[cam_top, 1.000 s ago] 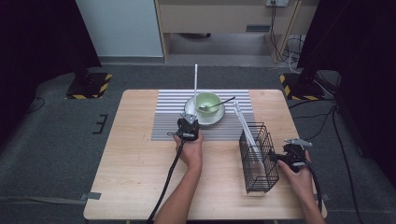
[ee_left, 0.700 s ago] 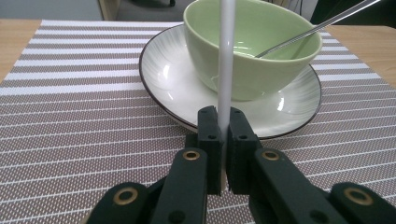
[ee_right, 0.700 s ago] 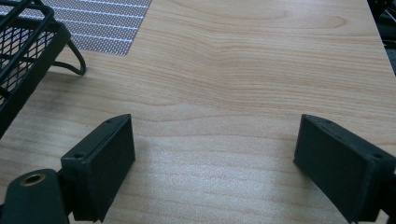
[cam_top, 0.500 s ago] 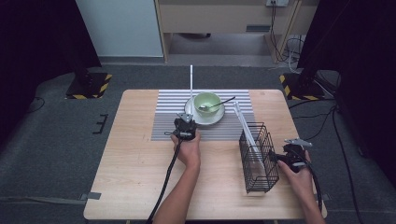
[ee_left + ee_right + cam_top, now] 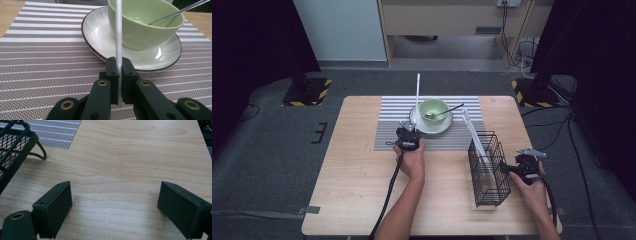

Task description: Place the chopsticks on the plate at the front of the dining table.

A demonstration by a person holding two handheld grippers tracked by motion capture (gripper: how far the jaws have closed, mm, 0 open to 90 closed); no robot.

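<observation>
We see the left tool (image 5: pixel 119 72) pinching a white rod (image 5: pixel 119 37) near its lower end, jaws pressed on it; the rod stands upright over the striped mat (image 5: pixel 392 131), just near-left of the green bowl (image 5: pixel 434 109) on its white plate (image 5: pixel 418 122). A spoon (image 5: pixel 446 112) lies in the bowl. Our right tool (image 5: pixel 113 207) sits spread, holding nothing, over the bare surface (image 5: pixel 130 157), just right of the black wire basket (image 5: pixel 488 170).

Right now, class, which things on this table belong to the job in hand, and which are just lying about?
In the job:
left gripper, shut on the white chopstick
wire basket with a second chopstick

Lying about:
green bowl
spoon
plate
striped mat
right gripper, open
</observation>
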